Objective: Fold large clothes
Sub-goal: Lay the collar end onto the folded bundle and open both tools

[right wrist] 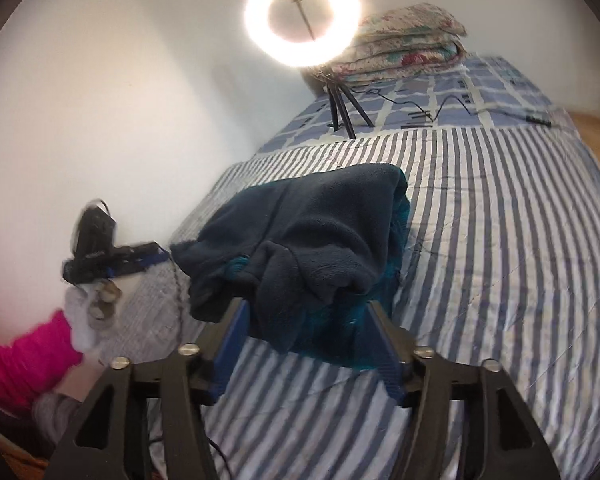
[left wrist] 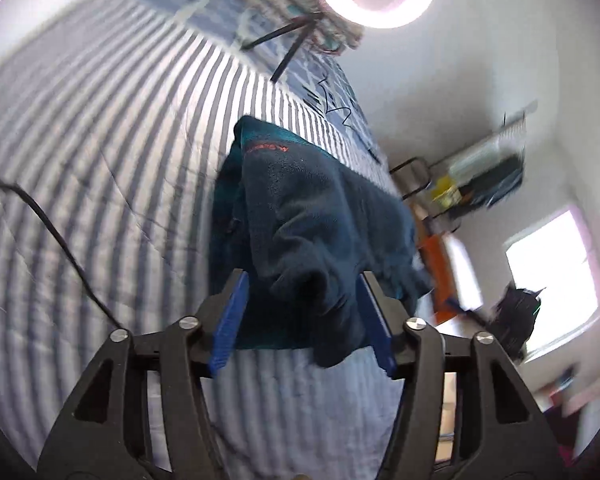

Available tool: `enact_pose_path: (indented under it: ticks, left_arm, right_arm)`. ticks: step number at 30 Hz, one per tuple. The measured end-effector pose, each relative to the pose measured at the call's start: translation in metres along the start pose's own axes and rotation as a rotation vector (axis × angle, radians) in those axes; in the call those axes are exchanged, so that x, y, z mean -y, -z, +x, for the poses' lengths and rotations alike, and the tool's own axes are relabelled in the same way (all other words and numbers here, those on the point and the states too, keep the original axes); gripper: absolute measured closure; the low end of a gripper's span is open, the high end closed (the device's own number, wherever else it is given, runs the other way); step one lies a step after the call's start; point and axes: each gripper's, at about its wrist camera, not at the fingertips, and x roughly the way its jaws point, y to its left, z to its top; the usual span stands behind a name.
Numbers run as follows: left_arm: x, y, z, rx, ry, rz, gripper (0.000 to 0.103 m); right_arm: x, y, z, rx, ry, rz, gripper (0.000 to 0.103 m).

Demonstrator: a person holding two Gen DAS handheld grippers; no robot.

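A dark navy and teal fleece garment lies bunched in a folded heap on the striped bedspread. It also shows in the right wrist view. My left gripper is open, its blue pads either side of the garment's near edge. My right gripper is open too, just in front of the heap's near edge, holding nothing. The left gripper appears at the left of the right wrist view, held by a gloved hand with a pink sleeve.
A lit ring light on a black tripod stands on the bed's far end beside stacked floral quilts. Black cables run over the bedspread. A white wall borders the bed. A window and shelves lie off the bed.
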Motion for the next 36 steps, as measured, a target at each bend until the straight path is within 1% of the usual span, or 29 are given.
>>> enact_pose_path:
  ticks: [1, 3, 5, 7, 8, 9, 10, 11, 12, 14, 15, 19, 22, 23, 25, 27, 30, 31, 32, 33, 34, 35, 36]
  left_arm:
    - [-0.005, -0.003, 0.004, -0.007, 0.024, -0.045, 0.045]
    - [-0.013, -0.009, 0.013, -0.02, 0.053, -0.12, 0.045]
    - [-0.022, -0.011, 0.022, -0.019, 0.071, -0.192, 0.045]
    - [-0.025, -0.011, 0.029, -0.025, 0.085, -0.225, 0.045]
    - [-0.024, -0.011, 0.034, -0.028, 0.079, -0.227, 0.045]
    - [-0.021, -0.01, 0.039, -0.036, 0.068, -0.214, 0.054]
    - [-0.018, -0.01, 0.042, -0.043, 0.052, -0.199, 0.079]
    - [-0.014, -0.01, 0.046, -0.053, 0.017, -0.176, 0.088]
    - [-0.01, -0.009, 0.046, -0.051, -0.012, -0.16, 0.089]
    - [-0.002, -0.008, 0.043, -0.036, -0.03, -0.127, 0.092]
    - [0.006, -0.007, 0.035, -0.021, -0.045, -0.087, 0.092]
    - [0.016, 0.002, 0.015, -0.003, -0.055, -0.02, 0.092]
    - [0.005, 0.017, 0.024, -0.041, -0.116, 0.005, 0.092]
    - [-0.003, 0.023, 0.031, -0.064, -0.138, -0.003, 0.092]
    - [-0.013, 0.032, 0.043, -0.078, -0.179, 0.005, 0.092]
    - [-0.02, 0.037, 0.047, -0.069, -0.177, -0.011, 0.092]
    - [-0.012, 0.038, 0.043, -0.061, -0.199, 0.042, 0.091]
    - [-0.007, 0.039, 0.039, -0.06, -0.209, 0.062, 0.089]
    - [0.0, 0.038, 0.037, -0.062, -0.221, 0.082, 0.087]
    - [0.007, 0.038, 0.03, -0.062, -0.24, 0.109, 0.081]
    - [0.013, 0.036, 0.027, -0.062, -0.248, 0.131, 0.076]
    - [0.019, 0.035, 0.02, -0.057, -0.262, 0.161, 0.074]
    - [0.026, 0.035, 0.012, -0.043, -0.279, 0.195, 0.073]
  right_arm:
    - [0.001, -0.001, 0.002, 0.004, -0.021, 0.029, 0.037]
    - [0.004, -0.002, 0.01, 0.002, -0.034, 0.08, 0.037]
    - [0.012, -0.002, 0.03, -0.03, -0.046, 0.156, 0.037]
    - [0.017, 0.0, 0.045, -0.044, -0.059, 0.208, 0.037]
    - [0.02, 0.001, 0.053, -0.053, -0.073, 0.234, 0.038]
    - [0.022, 0.003, 0.064, -0.063, -0.084, 0.265, 0.047]
    - [0.024, 0.004, 0.07, -0.069, -0.089, 0.281, 0.056]
    - [0.024, 0.004, 0.078, -0.082, -0.09, 0.297, 0.077]
    - [0.025, 0.005, 0.085, -0.096, -0.089, 0.311, 0.088]
    - [0.021, 0.007, 0.087, -0.093, -0.1, 0.33, 0.092]
    - [0.016, 0.006, 0.082, -0.085, -0.105, 0.32, 0.093]
    - [-0.009, 0.007, 0.048, -0.07, -0.118, 0.253, 0.095]
    - [-0.012, 0.019, 0.039, -0.081, -0.093, 0.238, 0.095]
    - [-0.008, 0.026, 0.043, -0.102, -0.061, 0.23, 0.095]
    - [0.0, 0.039, 0.057, -0.142, 0.0, 0.233, 0.095]
    - [0.011, 0.052, 0.075, -0.18, 0.046, 0.254, 0.096]
    - [0.019, 0.061, 0.087, -0.203, 0.056, 0.277, 0.096]
    - [0.017, 0.06, 0.086, -0.201, 0.05, 0.272, 0.095]
    - [0.013, 0.056, 0.08, -0.194, 0.032, 0.259, 0.094]
    - [0.008, 0.052, 0.075, -0.194, 0.021, 0.246, 0.086]
    - [0.005, 0.049, 0.069, -0.193, 0.026, 0.234, 0.082]
    - [0.001, 0.046, 0.058, -0.194, 0.041, 0.21, 0.074]
    - [-0.001, 0.044, 0.052, -0.191, 0.05, 0.195, 0.072]
